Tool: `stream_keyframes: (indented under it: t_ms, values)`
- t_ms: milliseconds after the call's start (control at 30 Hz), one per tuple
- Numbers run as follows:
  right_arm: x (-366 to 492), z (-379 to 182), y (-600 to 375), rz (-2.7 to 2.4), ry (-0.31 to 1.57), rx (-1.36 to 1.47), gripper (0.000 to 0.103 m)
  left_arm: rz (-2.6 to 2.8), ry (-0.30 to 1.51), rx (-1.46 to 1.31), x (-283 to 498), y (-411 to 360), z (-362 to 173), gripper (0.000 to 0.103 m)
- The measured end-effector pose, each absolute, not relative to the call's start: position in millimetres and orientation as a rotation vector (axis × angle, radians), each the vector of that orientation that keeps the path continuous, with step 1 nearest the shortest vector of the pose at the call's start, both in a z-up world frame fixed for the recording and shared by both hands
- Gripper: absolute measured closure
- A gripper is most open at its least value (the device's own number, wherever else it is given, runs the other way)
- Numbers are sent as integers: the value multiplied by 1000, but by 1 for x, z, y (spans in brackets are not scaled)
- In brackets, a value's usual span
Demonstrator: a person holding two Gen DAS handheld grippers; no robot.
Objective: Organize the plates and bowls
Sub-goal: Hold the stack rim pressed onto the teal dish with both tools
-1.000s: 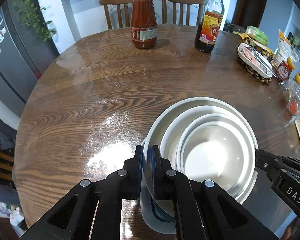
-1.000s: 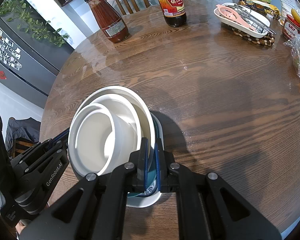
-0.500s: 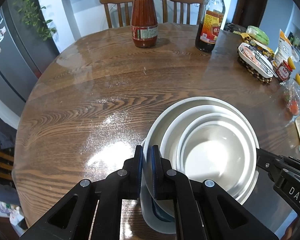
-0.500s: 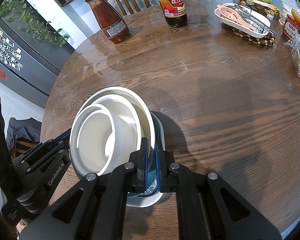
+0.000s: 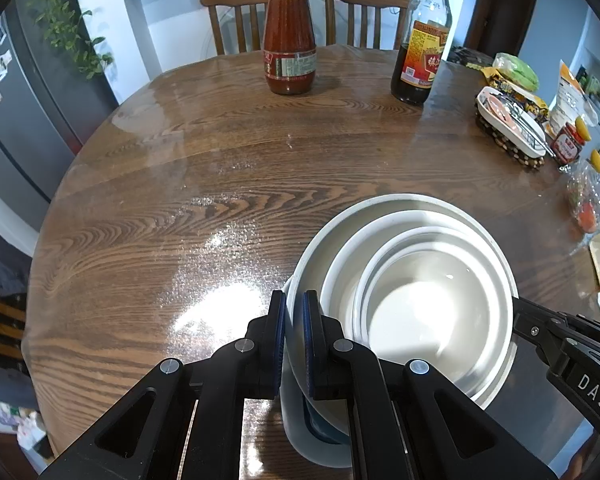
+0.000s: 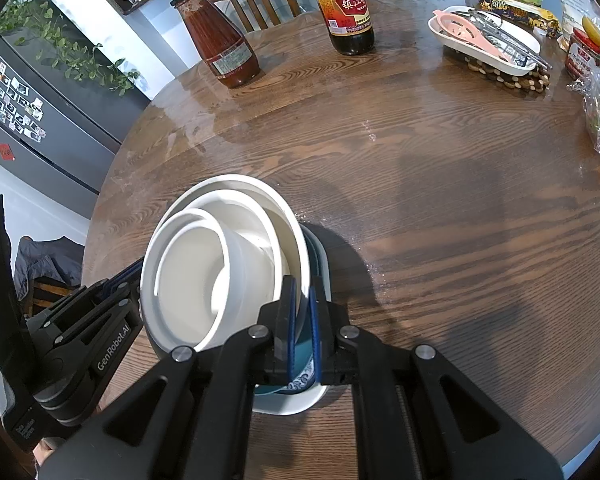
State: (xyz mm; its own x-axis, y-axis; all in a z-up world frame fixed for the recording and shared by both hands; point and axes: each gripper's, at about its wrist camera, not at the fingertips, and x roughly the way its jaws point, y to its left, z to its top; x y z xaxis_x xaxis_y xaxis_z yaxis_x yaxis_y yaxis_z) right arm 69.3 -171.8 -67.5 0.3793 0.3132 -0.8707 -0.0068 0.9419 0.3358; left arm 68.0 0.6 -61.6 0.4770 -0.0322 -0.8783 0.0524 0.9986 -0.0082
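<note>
Round wooden bench (image 5: pixel 220 184), chairs behind. Nested white bowls (image 5: pixel 416 296) pinched at opposite rims: left hand-held gripper (image 5: pixel 294 336) clamped left, right hand-held gripper (image 6: pixel 302 328) clamped right. Both equally near.

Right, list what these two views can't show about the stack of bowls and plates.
- Blue plate: pattern mostly hidden in both views, covered by the white bowls and the right gripper.
- Bottom plate: near rim hidden by the left gripper in the left view.
- Whether the stack rests on the table or is lifted: underside unseen in both.
- Left gripper's hold: its tips hidden behind the bowls in the right view.
</note>
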Motion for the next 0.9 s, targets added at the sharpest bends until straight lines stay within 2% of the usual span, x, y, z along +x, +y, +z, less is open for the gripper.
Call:
stream_keyframes:
  t_ms: [900]
  values:
    - [69,-69,-172,213,1171,302,93,-49,1078,22,67,1,-61,98]
